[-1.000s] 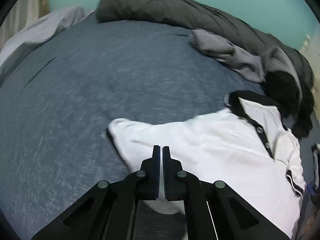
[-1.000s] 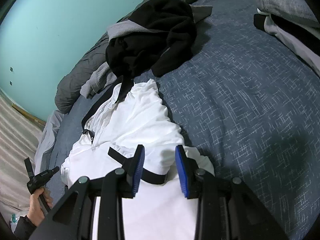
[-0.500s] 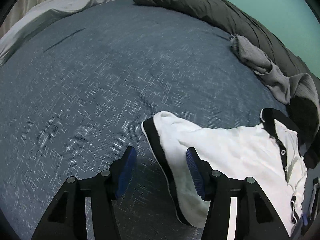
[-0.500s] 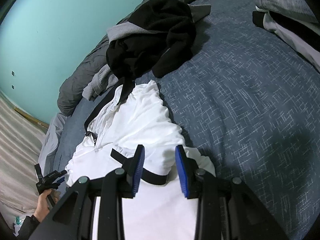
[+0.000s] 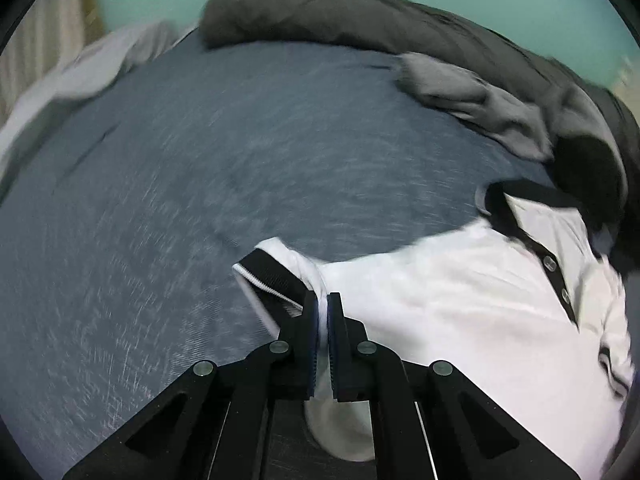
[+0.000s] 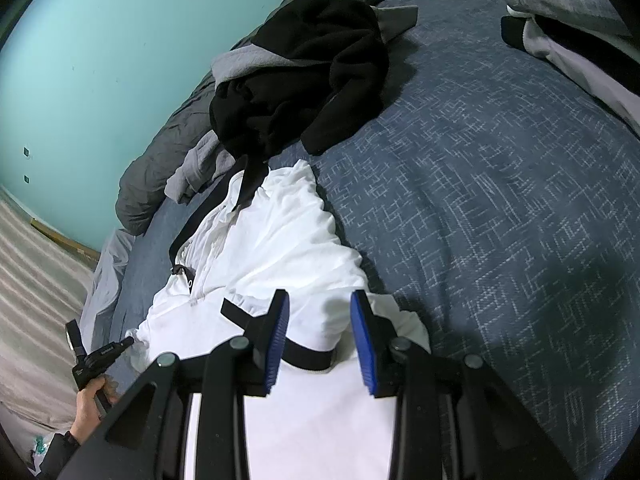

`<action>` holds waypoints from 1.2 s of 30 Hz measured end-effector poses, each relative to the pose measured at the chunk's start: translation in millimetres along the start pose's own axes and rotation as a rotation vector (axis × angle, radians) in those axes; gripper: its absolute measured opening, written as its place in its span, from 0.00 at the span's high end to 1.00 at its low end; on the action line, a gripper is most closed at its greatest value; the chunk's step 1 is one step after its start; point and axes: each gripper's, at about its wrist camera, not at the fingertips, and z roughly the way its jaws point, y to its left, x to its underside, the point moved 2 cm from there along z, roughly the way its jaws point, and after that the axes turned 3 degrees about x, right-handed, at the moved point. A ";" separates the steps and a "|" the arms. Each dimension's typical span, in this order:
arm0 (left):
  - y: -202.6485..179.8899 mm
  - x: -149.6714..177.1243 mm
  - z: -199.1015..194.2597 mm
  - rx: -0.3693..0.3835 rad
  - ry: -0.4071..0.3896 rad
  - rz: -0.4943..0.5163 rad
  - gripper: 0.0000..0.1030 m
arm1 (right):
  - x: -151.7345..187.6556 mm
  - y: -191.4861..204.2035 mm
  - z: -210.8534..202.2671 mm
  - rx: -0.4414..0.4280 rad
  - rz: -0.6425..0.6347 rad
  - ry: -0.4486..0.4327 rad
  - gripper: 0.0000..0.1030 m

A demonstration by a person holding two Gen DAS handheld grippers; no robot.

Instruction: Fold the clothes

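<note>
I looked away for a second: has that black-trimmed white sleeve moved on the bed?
Yes. The left gripper has just closed on the sleeve, lifting its cuff off the blue bedspread.

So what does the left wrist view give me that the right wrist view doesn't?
Left only: the left gripper, jaws having just closed on the white shirt's black-cuffed sleeve. Right only: the right gripper, jaws apart over the other sleeve cuff, more clothes at the far edge, and a hand holding the left gripper. Both: the shirt, black garment, blue bed.
</note>
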 end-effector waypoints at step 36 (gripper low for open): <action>15.5 64.3 -23.8 0.121 -0.039 -0.059 0.44 | 35.8 73.4 13.6 -0.047 -0.208 0.052 0.70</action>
